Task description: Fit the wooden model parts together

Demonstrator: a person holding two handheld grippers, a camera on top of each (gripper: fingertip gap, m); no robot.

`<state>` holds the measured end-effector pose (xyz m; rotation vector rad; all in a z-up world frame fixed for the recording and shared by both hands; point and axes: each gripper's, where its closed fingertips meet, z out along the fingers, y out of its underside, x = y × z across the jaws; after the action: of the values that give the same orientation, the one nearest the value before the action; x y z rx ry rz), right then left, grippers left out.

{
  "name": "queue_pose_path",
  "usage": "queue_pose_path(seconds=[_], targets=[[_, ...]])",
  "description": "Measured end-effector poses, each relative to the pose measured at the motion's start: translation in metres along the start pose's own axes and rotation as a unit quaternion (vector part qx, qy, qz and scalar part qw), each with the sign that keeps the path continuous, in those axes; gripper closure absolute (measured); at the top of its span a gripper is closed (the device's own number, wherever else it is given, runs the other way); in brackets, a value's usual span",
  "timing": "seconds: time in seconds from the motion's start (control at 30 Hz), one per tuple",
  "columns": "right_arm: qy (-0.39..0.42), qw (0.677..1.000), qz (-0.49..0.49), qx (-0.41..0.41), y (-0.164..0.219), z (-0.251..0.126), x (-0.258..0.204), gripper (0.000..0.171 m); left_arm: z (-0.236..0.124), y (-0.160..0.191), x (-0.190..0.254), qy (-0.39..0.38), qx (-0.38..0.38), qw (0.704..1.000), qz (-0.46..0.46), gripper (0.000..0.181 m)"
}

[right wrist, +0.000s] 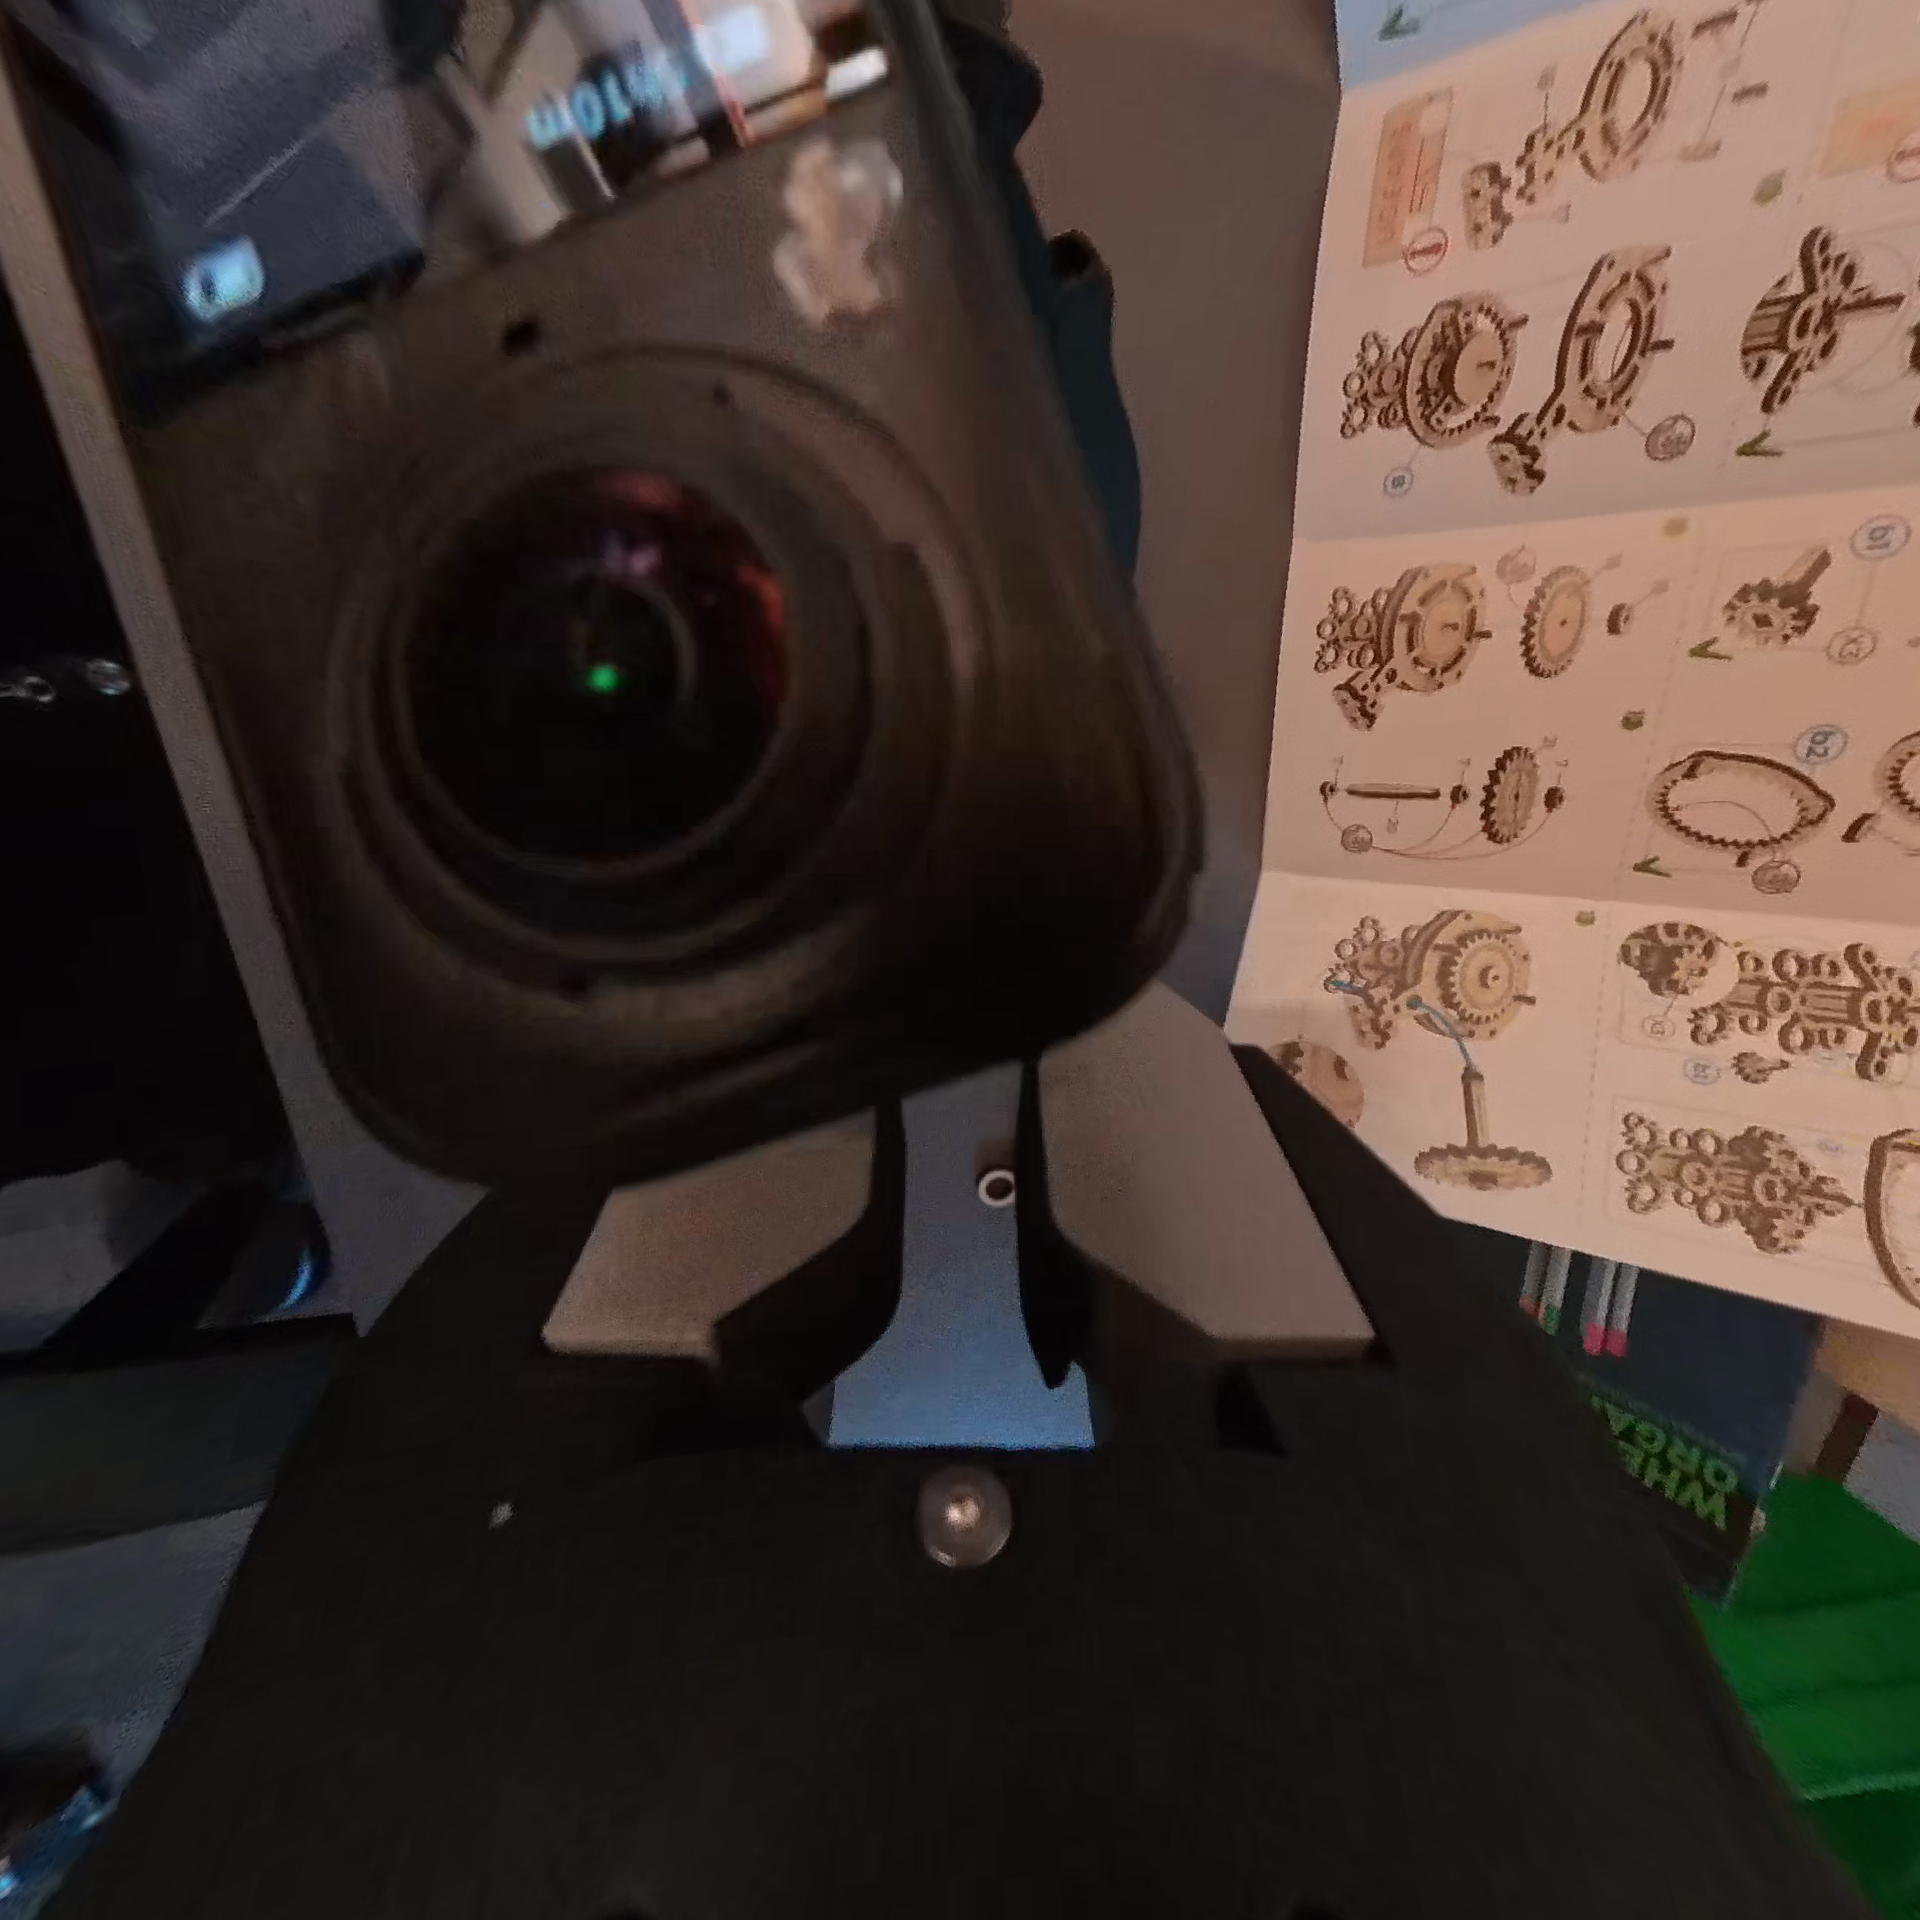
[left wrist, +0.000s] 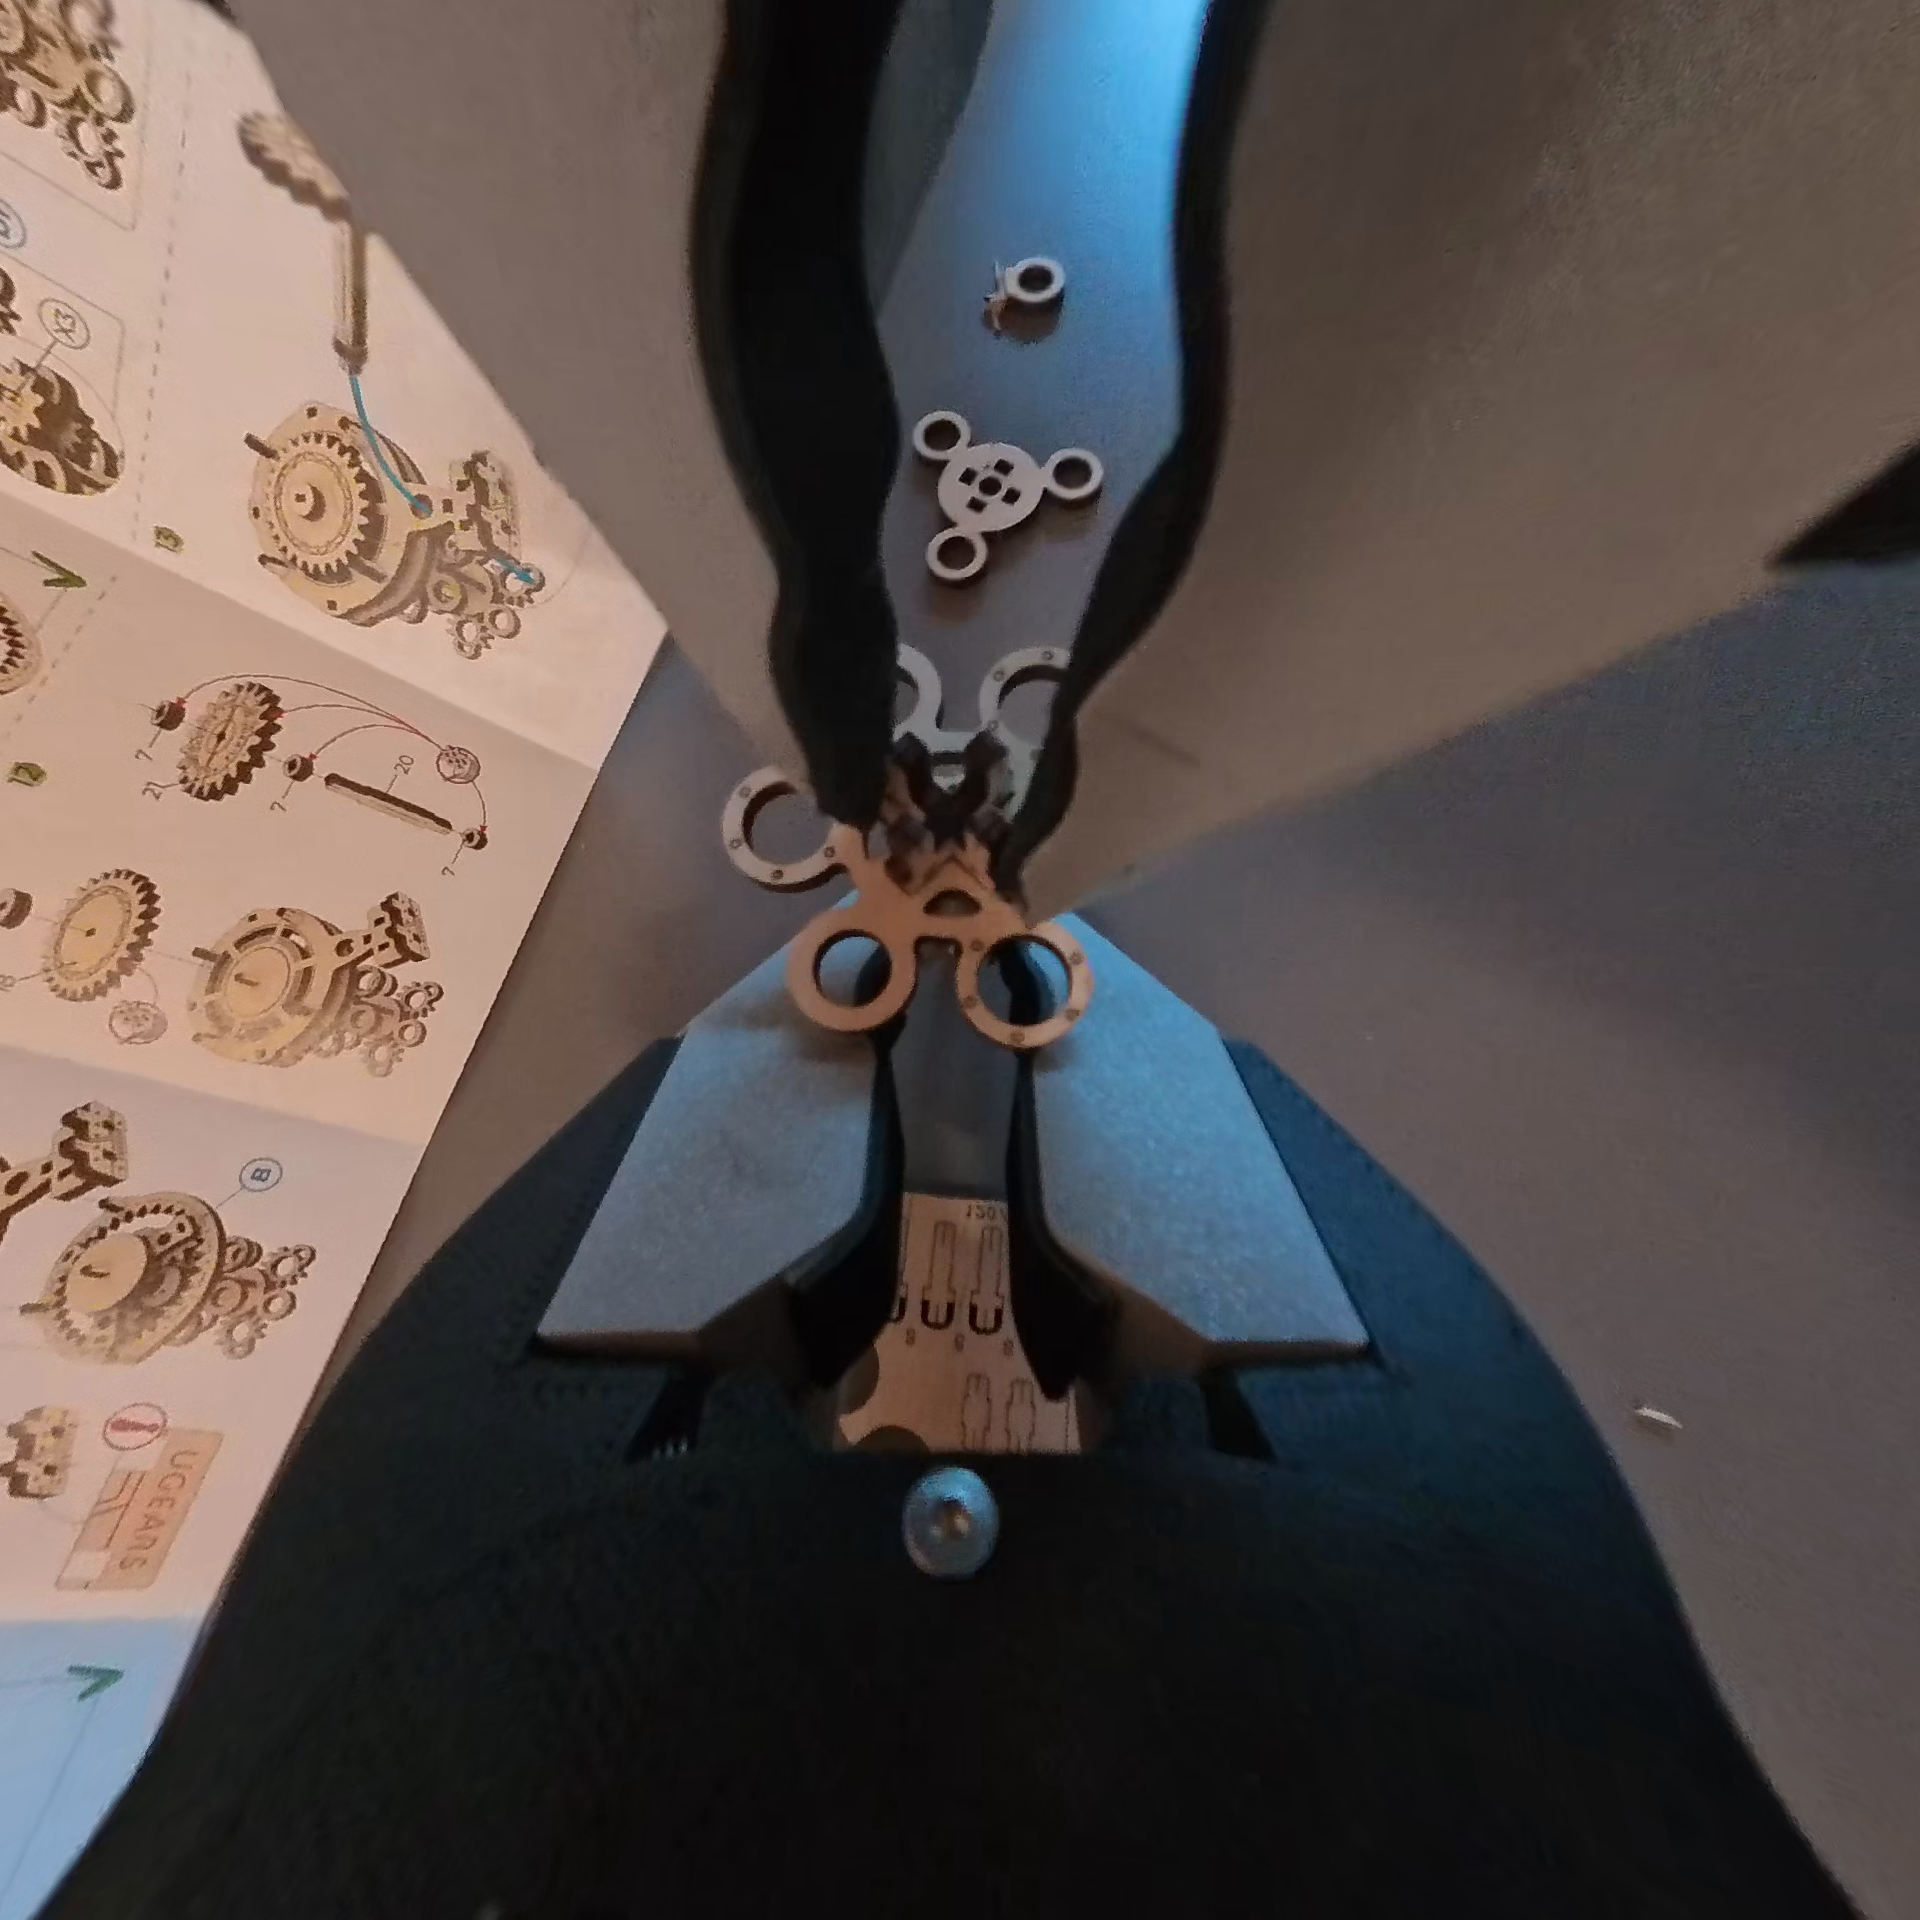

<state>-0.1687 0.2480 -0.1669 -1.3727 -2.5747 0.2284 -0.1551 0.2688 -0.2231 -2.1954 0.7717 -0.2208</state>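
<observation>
No container shows. The left gripper has its jaws closed on a pale flat wooden part with round loops, held above the grey tabletop. The right gripper pinches that part's far side. 1 3-lobed wooden disc and 1 small wooden ring lie beyond; the printed instruction sheet lies toward the tabletop's left edge.

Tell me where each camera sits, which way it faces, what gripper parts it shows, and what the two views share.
Left wrist view: on the left gripper, facing down its fingers at the ringed wooden piece they meet; the right gripper's dark fingers reach in opposite, over the grey table.
Right wrist view: on the right gripper, facing the other gripper's camera lens; its fingertips are hidden.
Shared: the instruction sheet and a small ring.
</observation>
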Motion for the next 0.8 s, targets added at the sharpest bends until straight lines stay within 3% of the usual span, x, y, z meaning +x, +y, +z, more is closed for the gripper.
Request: queue_pose_path(seconds=[0.27, 0.5, 0.8], targets=[[-0.009, 0.989, -0.148, 0.026, 0.002, -0.002, 0.0, 0.153, 0.002, -0.003, 0.007, 0.034, 0.014, 0.999, 0.012, 0.167], [-0.026, 0.98, -0.199, 0.01, 0.007, -0.004, -0.006, 0.16, 0.001, -0.003, 0.008, 0.048, 0.017, 0.998, 0.026, 0.166], [-0.051, 0.967, -0.247, -0.022, 0.003, -0.003, -0.01, 0.156, 0.002, -0.003, 0.012, 0.061, 0.014, 0.997, 0.034, 0.166]])
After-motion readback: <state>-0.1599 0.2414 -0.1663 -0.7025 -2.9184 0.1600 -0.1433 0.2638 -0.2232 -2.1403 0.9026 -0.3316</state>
